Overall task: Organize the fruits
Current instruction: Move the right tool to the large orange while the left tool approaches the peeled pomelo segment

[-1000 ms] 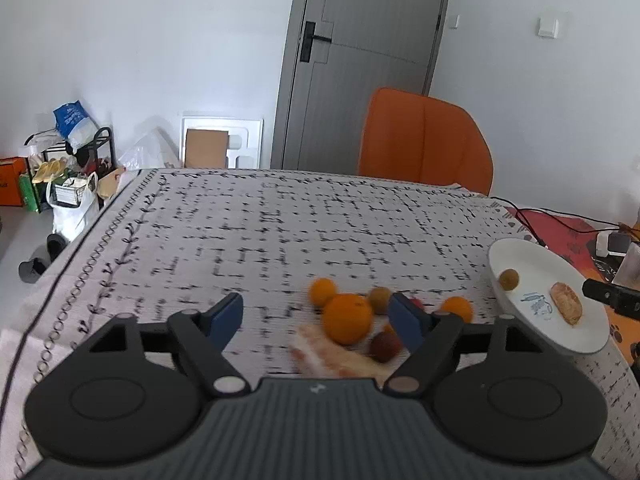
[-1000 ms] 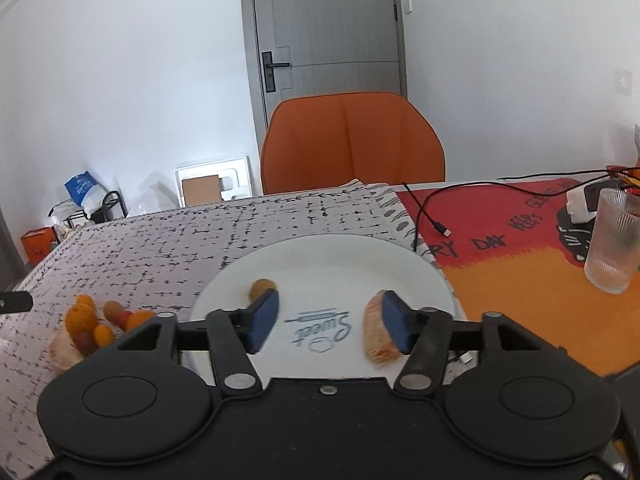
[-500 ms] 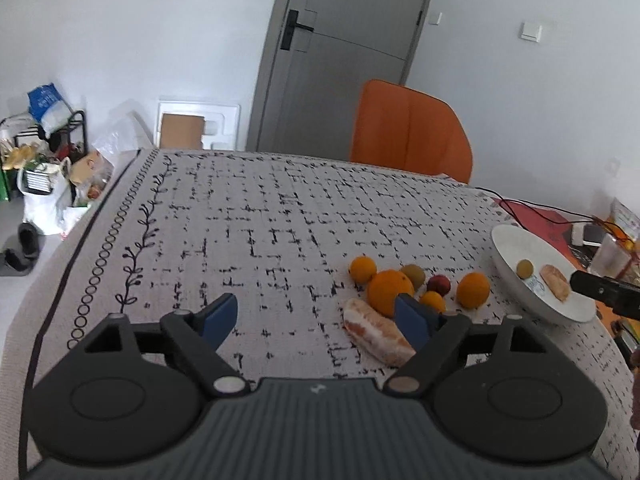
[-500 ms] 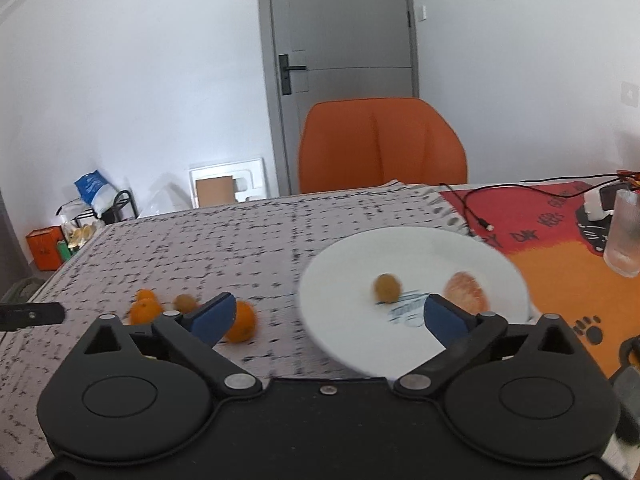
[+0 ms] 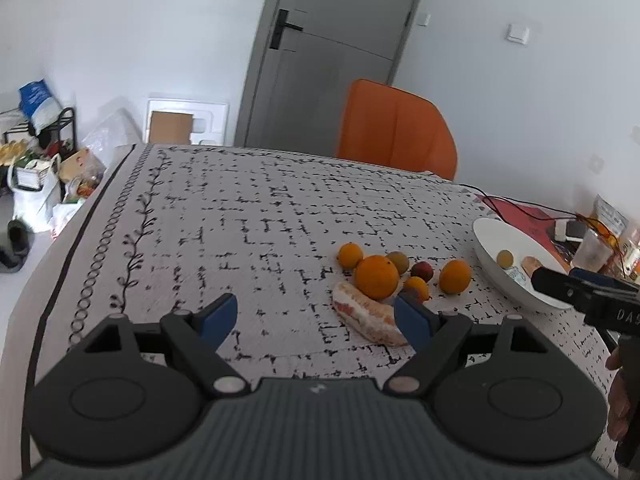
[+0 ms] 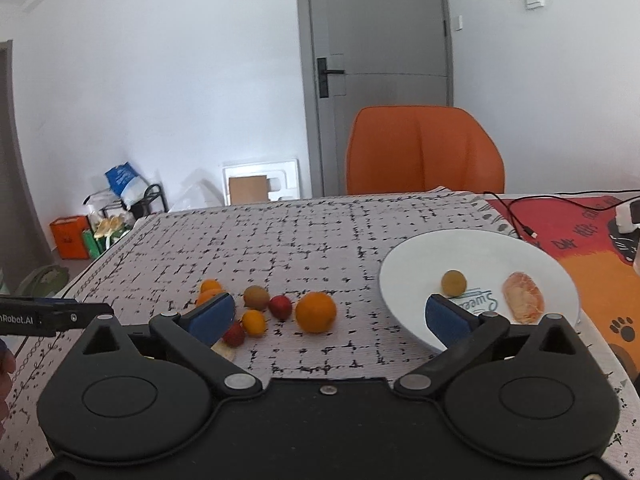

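A heap of fruit lies on the patterned tablecloth: a large orange (image 5: pixel 377 276), smaller oranges (image 5: pixel 455 276), a brown fruit (image 5: pixel 398 262), a red fruit (image 5: pixel 422 270) and a peeled citrus segment (image 5: pixel 368 318). My left gripper (image 5: pixel 316 316) is open just short of the heap, its right finger next to the segment, holding nothing. My right gripper (image 6: pixel 330 318) is open and empty, with an orange (image 6: pixel 316 312) on the cloth ahead of its gap. To its right, the white plate (image 6: pixel 460 244) holds a small yellow-brown fruit (image 6: pixel 453 282) and a second peeled segment (image 6: pixel 523 298).
An orange chair (image 6: pixel 424 152) stands at the table's far side. A red and orange mat (image 6: pixel 580 236) with a black cable (image 6: pixel 516 216) lies right of the plate, and a glass (image 5: pixel 592 250) stands beyond it. The table's left edge (image 5: pixel 80 248) drops to floor clutter.
My right gripper opened, left the peeled segment on the plate and drew back to the left, toward the heap. My left gripper swung left, so the heap now sits right of its centre.
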Action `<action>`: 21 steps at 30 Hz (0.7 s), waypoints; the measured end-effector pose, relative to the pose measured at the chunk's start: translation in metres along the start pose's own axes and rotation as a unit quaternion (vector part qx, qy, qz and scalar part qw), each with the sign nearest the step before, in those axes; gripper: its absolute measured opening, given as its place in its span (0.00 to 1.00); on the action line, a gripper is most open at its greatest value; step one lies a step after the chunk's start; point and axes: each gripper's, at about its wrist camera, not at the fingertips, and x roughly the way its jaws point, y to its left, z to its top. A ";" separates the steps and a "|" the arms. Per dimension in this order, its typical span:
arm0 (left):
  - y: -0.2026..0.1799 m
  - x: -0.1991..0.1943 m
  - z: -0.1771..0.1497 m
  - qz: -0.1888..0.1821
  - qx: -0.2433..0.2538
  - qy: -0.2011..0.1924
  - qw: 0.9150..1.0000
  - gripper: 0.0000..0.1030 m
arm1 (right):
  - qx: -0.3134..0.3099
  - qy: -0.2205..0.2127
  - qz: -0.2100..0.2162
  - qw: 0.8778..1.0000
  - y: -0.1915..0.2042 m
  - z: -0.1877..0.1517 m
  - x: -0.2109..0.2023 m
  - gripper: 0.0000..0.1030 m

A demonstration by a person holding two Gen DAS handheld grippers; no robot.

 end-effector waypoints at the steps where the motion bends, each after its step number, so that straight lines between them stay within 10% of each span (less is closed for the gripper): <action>1: -0.001 -0.002 -0.002 0.002 -0.002 -0.002 1.000 0.82 | -0.003 0.001 0.002 1.000 0.001 -0.001 0.001 1.00; 8: -0.006 -0.011 -0.002 0.017 -0.014 -0.020 1.000 0.82 | -0.019 0.012 0.031 0.999 0.010 -0.003 0.015 0.99; 12: -0.013 -0.008 0.000 0.021 -0.013 -0.021 0.999 0.81 | -0.010 0.031 0.041 0.999 0.010 -0.002 0.028 0.72; 21: -0.034 0.010 0.006 0.024 -0.003 -0.021 1.000 0.75 | -0.010 0.061 0.043 0.997 0.002 -0.004 0.051 0.55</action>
